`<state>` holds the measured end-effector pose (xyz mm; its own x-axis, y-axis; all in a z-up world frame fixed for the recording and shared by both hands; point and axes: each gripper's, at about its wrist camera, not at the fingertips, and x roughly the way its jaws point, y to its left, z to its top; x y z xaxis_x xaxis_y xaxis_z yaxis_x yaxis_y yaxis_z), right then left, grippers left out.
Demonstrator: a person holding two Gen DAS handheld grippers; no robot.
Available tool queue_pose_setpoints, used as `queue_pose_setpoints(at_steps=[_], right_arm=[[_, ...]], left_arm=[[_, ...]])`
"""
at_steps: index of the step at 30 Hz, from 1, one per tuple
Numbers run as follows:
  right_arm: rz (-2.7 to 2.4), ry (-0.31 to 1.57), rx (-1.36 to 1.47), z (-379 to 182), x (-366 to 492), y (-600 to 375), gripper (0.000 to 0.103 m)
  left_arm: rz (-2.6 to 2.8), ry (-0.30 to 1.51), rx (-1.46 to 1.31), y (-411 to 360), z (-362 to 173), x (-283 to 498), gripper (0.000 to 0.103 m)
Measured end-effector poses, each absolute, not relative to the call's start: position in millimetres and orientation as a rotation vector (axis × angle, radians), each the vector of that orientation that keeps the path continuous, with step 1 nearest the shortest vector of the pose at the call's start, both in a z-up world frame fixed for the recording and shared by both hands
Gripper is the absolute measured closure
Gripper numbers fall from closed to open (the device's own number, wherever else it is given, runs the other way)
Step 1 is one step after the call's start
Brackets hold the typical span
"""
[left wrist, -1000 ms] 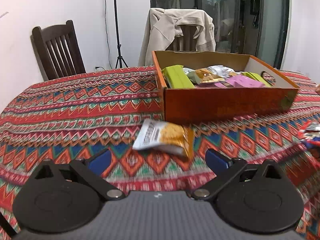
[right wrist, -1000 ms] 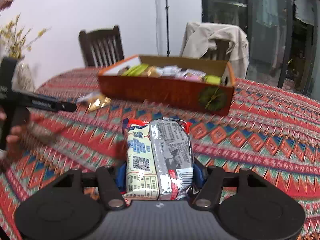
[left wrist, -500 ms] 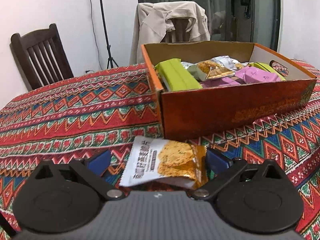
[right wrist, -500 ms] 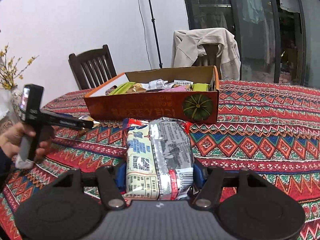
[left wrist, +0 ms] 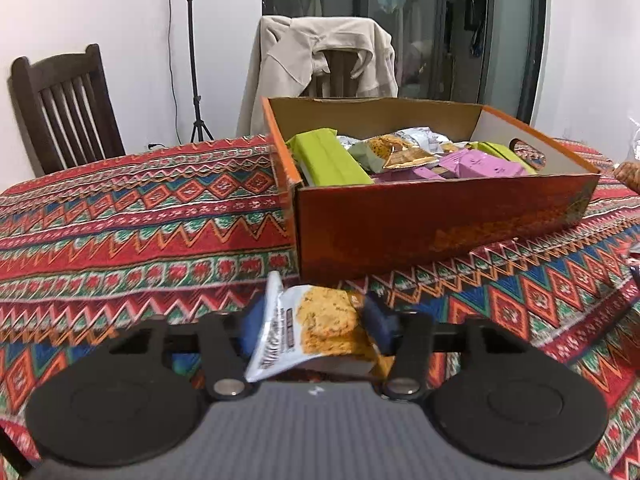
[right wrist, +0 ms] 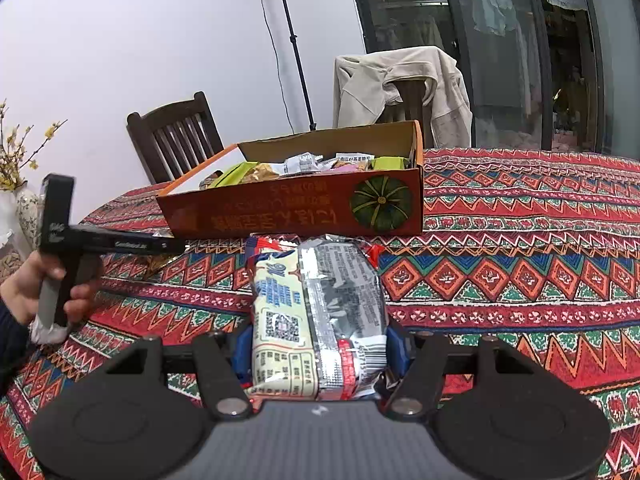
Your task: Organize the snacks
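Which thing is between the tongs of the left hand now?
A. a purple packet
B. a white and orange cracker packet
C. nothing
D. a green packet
B: in the left wrist view the left tongs have just been closing, and their blue pads press on the white and orange cracker packet.

Orange box (left wrist: 420, 224), red zigzag tablecloth (left wrist: 140, 220), lime-green packet (left wrist: 332, 156)
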<state>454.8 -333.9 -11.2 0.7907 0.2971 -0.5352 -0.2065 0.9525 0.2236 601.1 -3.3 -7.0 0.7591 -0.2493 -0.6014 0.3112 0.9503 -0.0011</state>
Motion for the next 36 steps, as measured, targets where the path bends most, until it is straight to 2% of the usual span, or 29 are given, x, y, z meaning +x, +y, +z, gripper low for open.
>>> queue_pose_setpoints(at_steps=[2, 3, 6, 7, 8, 14, 23, 36], right_arm=[[0.283, 0.601, 0.161, -12, 455, -333, 0.041], [0.285, 0.601, 0.162, -12, 454, -332, 0.041], [0.286, 0.599, 0.171, -13, 453, -332, 0.041], [0.286, 0.598, 0.175, -12, 453, -332, 0.041], [0.287, 0.596, 0.180, -11, 452, -332, 0.041], [0.278, 0.552, 0.164, 3, 427, -326, 0.041], [0.304, 0.545, 0.071, 17, 324, -311, 0.041], [0.295, 0.492, 0.022, 46, 242, -312, 0.041]], left_arm=[[-0.320, 0.656, 0.068, 1, -1, 586, 0.060], [-0.322, 0.648, 0.060, 1, 2, 577, 0.067], [-0.309, 0.633, 0.046, 1, 15, 541, 0.077], [-0.307, 0.622, 0.027, 3, 19, 527, 0.092], [-0.304, 0.610, 0.011, 4, 24, 512, 0.096], [-0.288, 0.577, -0.099, 9, 40, 427, 0.097], [-0.235, 0.548, -0.130, 0, 59, 303, 0.097], [-0.284, 0.509, -0.113, -14, 77, 243, 0.097]])
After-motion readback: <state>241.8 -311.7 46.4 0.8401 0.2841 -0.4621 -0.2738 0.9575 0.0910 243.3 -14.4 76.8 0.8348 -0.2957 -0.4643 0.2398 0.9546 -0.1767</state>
